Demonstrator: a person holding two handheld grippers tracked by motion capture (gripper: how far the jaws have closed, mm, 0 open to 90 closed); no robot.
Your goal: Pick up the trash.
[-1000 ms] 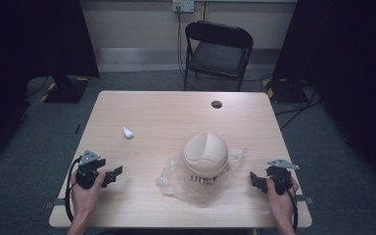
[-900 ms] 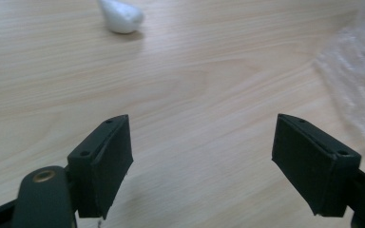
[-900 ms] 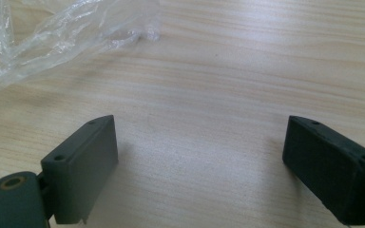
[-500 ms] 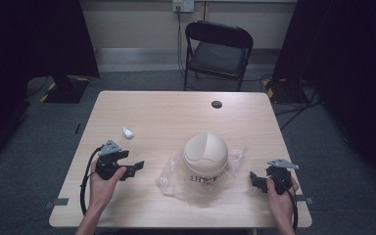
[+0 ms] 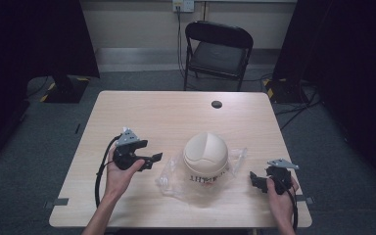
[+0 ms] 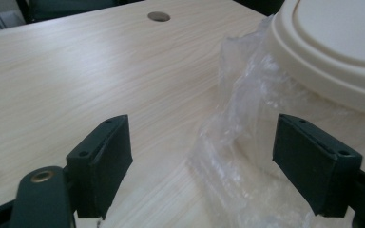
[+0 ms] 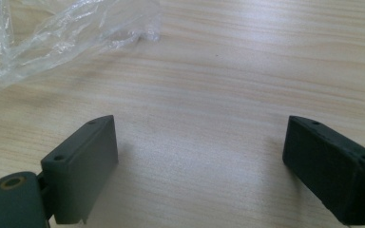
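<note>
A cream dome-shaped object with dark lettering on its near side sits on a crumpled clear plastic bag at the middle of the table. My left gripper hovers just left of it, open, jaws pointing at the bag. In the left gripper view the bag lies between the open left gripper jaws and the dome's rim rises at upper right. My right gripper rests open near the front right edge, right of the dome. In the right gripper view the right gripper spans bare wood, with the bag's edge at upper left.
The light wooden table has a small black round spot near its far edge, also visible as the spot ahead of the left jaws. A black folding chair stands beyond the table. Dark curtains flank both sides.
My left gripper has moved from the front left corner rightward and forward to the edge of the plastic bag. The right gripper and the dome have stayed put.
</note>
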